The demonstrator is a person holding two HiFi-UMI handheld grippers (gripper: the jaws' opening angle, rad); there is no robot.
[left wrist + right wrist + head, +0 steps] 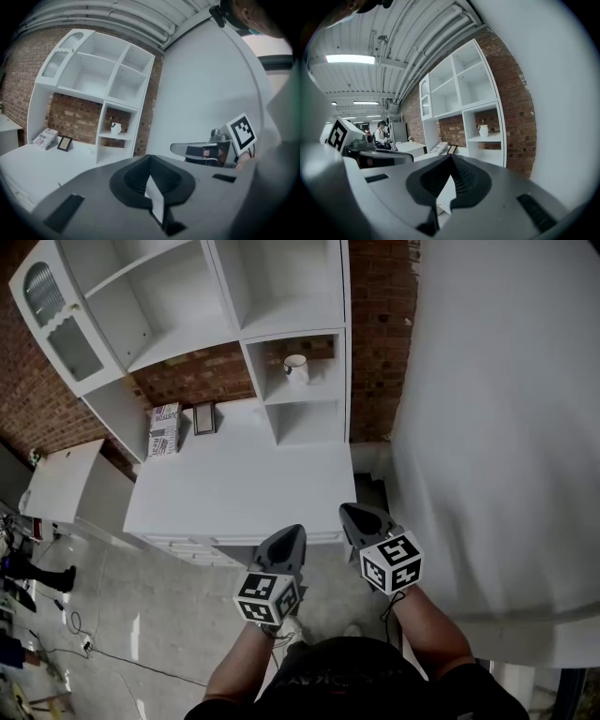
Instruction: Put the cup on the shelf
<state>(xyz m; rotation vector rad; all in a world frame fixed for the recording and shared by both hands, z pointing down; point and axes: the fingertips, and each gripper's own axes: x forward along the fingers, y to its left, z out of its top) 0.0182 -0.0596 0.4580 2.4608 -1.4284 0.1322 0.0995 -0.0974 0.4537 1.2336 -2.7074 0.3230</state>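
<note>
A small white cup (pixel 295 366) stands upright in a cubby of the white shelf unit (pixel 281 397), against the brick back wall. It also shows far off as the cup (pixel 115 128) in the left gripper view and the cup (pixel 483 130) in the right gripper view. Both grippers are pulled back from the counter, near the person's body. My left gripper (pixel 290 538) has its jaws together with nothing between them. My right gripper (pixel 360 517) is shut and empty too, a little right of the left one.
A white counter (pixel 244 488) runs below the shelves, with a printed box (pixel 165 429) and a small picture frame (pixel 204 417) at its back left. A large white wall or panel (pixel 506 427) stands close on the right. A cabinet door (pixel 56 324) hangs open at upper left.
</note>
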